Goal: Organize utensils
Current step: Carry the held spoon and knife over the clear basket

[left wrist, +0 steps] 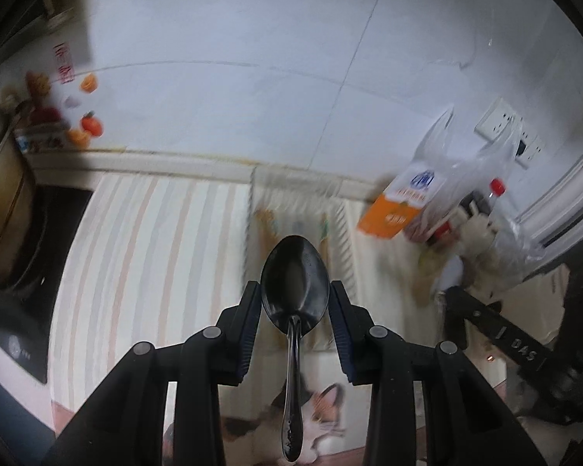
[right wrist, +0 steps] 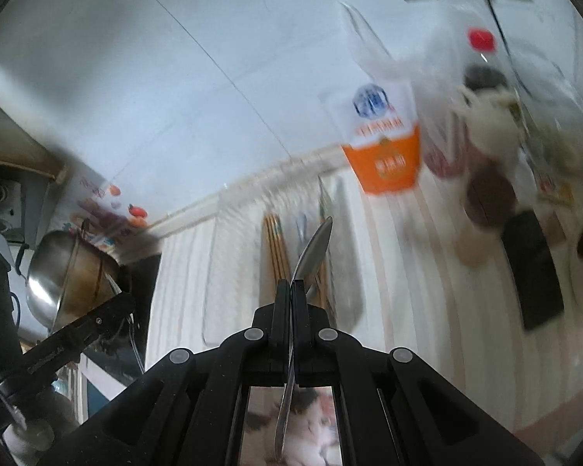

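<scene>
Left spoon [left wrist: 294, 291]: bowl up, handle toward bottom edge, long axis vertical at frame centre, between left gripper [left wrist: 294, 303] fingers; whether pads touch it, cannot tell. Right spoon [right wrist: 313, 256]: edge-on, tip tilted upper right, pinched by right gripper [right wrist: 291, 291], jaws clamped. Beyond: chopsticks [right wrist: 274, 244] on tray [right wrist: 346, 256], striped mat [right wrist: 427, 256], orange carton [right wrist: 384, 147].

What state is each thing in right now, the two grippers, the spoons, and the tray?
left gripper: shut on black spoon, bowl up
right gripper: shut on silver spoon, bowl forward
utensil tray: on striped mat, holding chopsticks
red-capped bottle: capped
</scene>
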{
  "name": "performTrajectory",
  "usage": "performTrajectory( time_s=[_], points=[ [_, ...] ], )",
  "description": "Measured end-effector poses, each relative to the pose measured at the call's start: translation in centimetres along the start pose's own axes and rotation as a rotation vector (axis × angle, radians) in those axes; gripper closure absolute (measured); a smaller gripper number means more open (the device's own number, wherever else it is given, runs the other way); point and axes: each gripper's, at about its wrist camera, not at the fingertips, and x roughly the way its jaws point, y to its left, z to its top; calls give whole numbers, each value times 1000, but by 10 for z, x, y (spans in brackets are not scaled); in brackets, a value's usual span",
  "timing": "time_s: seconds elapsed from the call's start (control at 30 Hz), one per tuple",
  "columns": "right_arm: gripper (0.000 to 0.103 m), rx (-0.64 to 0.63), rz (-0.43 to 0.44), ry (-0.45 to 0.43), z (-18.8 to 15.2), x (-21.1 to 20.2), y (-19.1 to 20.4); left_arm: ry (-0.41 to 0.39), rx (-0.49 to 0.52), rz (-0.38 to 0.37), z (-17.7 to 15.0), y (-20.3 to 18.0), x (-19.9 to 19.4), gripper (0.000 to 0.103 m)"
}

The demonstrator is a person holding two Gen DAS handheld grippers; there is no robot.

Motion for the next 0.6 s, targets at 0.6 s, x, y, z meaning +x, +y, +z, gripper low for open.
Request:
performTrajectory(
  time_s=[0.6],
  points=[
    [102,-6,-20,118,67,109,7,174,-33,-26,60,0,101,71]
  ],
)
